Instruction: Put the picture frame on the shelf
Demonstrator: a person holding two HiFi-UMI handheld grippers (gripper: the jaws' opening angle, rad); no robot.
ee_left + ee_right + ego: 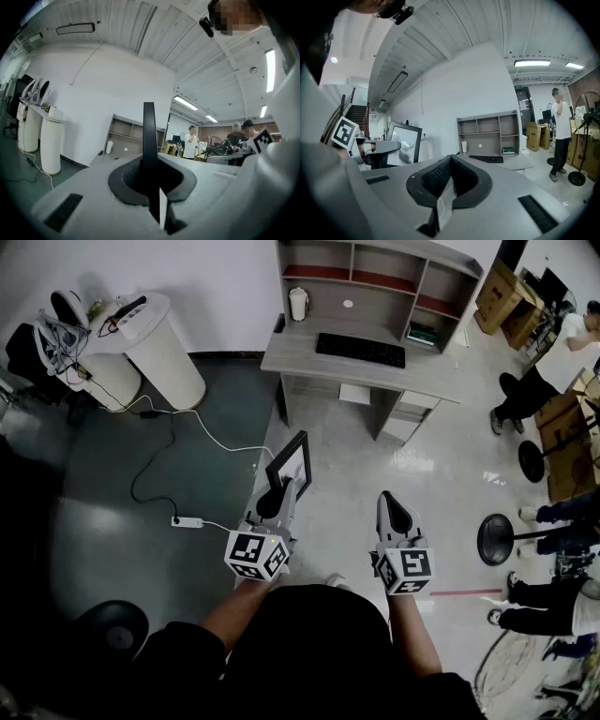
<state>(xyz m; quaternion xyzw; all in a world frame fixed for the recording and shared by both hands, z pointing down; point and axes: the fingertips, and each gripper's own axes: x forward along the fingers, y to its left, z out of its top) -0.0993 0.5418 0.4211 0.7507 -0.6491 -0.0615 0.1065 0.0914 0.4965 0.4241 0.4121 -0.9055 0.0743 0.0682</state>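
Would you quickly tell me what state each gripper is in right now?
Left gripper: closed on the edge of the picture frame.
Right gripper: closed, with nothing between its jaws.

Through my right gripper [450,161] I saw its jaws closed on nothing, a black rectangular picture frame [404,143] upright to the left, and a grey wooden desk shelf [492,127] ahead.
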